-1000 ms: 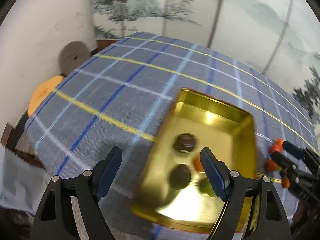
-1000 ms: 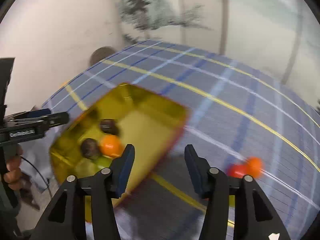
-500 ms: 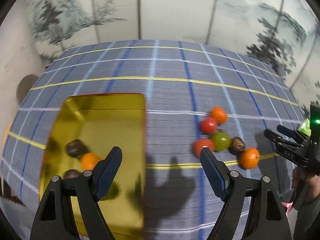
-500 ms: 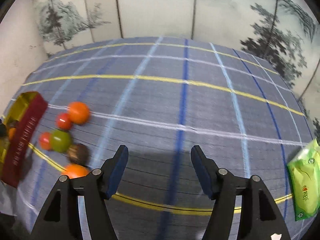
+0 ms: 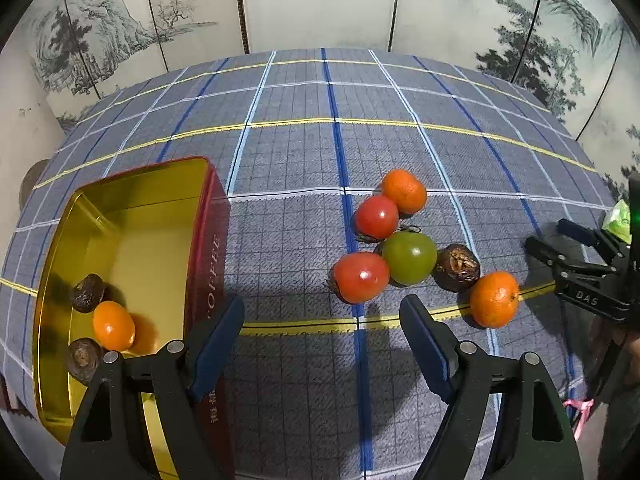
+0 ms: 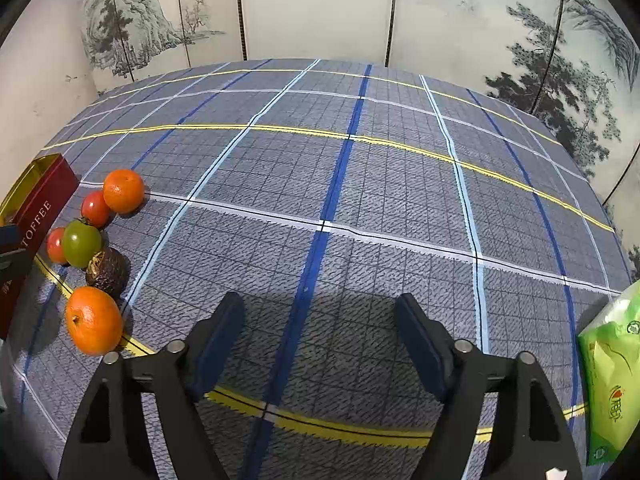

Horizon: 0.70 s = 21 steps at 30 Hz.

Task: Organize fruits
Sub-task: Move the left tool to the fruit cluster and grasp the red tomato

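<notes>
Spread wide and empty: the left gripper, with nothing between its blue pads. Spread wide and empty also: the right gripper, held over bare tablecloth. On the cloth, just ahead of the left gripper and slightly to its right, a cluster of 6 loose fruits; nearest among them the red tomato, touching the green tomato behind it. Further right, the dark wrinkled fruit and the near orange; at the back, a second red tomato and the far orange. To the left of the left gripper, very near, the gold tin, already holding 3 fruits. From the right wrist view, the same cluster far to the left, with only the near orange close to that side. Probably a shorter way for the left gripper: forward to the red tomato, then left into the tin. No clear long axis on these round fruits, so probably no special turning needed.
</notes>
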### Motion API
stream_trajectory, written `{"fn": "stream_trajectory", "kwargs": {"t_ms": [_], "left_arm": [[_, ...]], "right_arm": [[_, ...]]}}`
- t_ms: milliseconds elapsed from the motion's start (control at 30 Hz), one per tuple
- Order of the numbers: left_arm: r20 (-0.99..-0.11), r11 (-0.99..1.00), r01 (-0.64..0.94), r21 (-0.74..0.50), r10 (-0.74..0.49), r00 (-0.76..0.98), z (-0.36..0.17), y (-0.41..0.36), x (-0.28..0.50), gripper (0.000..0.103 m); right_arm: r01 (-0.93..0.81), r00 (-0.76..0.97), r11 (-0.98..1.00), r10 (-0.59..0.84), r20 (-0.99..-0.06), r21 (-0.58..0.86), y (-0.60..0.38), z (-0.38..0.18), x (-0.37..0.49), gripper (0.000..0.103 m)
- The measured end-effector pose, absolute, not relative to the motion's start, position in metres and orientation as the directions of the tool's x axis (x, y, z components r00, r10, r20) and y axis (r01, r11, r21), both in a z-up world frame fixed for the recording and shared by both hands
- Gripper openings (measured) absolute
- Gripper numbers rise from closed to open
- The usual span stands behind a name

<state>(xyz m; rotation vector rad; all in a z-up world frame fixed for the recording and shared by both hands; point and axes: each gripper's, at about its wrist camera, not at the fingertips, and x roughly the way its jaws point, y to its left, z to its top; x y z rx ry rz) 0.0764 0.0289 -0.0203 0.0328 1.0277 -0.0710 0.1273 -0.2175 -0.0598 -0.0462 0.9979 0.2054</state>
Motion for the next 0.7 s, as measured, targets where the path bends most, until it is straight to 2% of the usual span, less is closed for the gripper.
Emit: {"fn": "stream_trajectory", "kwargs": {"t_ms": [367, 700], "left_arm": [[-0.868, 0.995, 0.097, -0.011, -0.058, 0.493, -0.032, 0.024, 0.092, 0.076], [-0.882, 0.990, 0.129, -0.054, -0.107, 0.459, -0.042, 0.020, 0.100, 0.057]], "right_arm": [[-0.205, 0.503, 0.976, 0.164, -0.849, 0.067, -0.227, -0.066, 0.134, 0.102], [-0.216, 0.500, 0.974, 0.170, -0.849, 0.068, -0.228, -0.067, 0.135, 0.103]]}}
